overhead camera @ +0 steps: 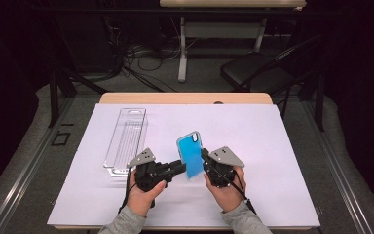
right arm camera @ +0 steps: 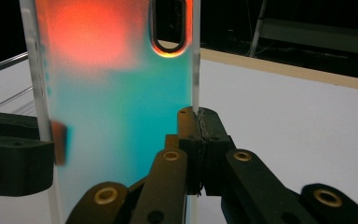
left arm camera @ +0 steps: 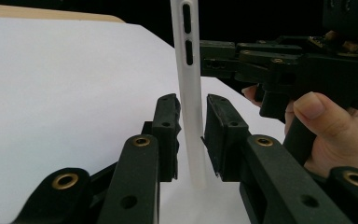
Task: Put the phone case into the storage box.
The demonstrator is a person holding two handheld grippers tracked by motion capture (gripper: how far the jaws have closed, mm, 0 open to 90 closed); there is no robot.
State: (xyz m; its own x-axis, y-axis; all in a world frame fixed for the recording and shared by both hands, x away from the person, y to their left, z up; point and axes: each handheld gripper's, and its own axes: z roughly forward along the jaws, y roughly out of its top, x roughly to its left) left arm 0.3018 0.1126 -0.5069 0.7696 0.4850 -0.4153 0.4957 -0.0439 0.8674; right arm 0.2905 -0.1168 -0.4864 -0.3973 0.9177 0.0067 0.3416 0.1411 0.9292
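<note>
A phone case (overhead camera: 191,155) with a blue back and a frosted white rim stands upright above the white sheet, between my two grippers. My right gripper (overhead camera: 205,158) is shut on its right edge; in the right gripper view the jaws (right arm camera: 196,112) pinch the rim of the case (right arm camera: 121,116) just below the camera cutout. My left gripper (overhead camera: 180,165) is open, and in its own view the jaws (left arm camera: 191,100) straddle the opposite rim of the case (left arm camera: 189,93) with narrow gaps on both sides. The right gripper (left arm camera: 279,65) and the hand holding it sit just behind.
A clear plastic packaging tray (overhead camera: 126,139) lies lengthwise on the left part of the white sheet (overhead camera: 272,146) covering the wooden table. A black folding chair (overhead camera: 258,70) and another table's legs stand beyond the far edge.
</note>
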